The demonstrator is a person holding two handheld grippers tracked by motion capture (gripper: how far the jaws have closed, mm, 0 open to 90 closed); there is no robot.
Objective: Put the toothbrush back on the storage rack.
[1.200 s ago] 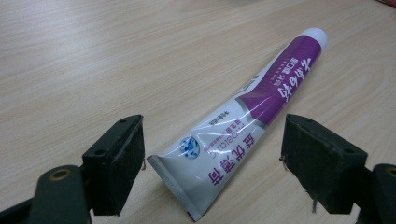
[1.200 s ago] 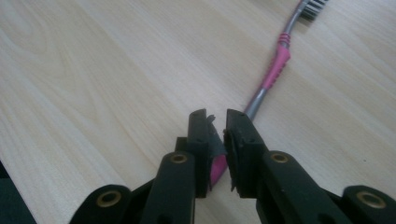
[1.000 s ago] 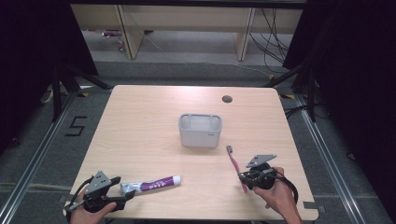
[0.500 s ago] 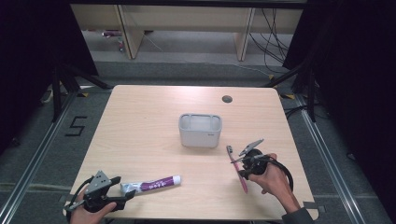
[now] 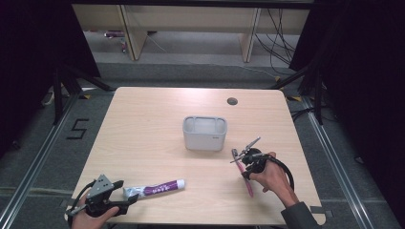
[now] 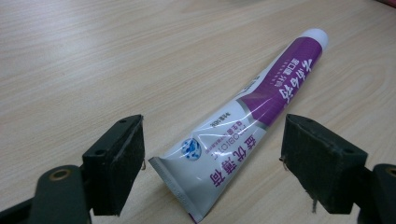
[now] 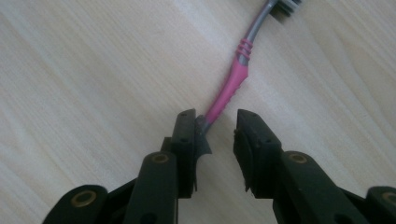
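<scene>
Straddling toothpaste tube point(image 6: 243, 126), left gripper point(image 6: 212, 158) agape | purple label, Chinese print, illegible | right gripper point(image 7: 217, 140) half-open around toothbrush point(image 7: 231, 88)

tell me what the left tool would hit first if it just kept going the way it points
Most likely the toothpaste tube: its crimped end lies on the table between the open jaws of the left tool, pads apart from it, so going on should meet it.

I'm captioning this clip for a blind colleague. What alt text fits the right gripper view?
Two black jaws of the right gripper stand slightly apart over a pale wooden table, with the handle of a pink and grey toothbrush running between them. The brush head lies at the top edge.
</scene>
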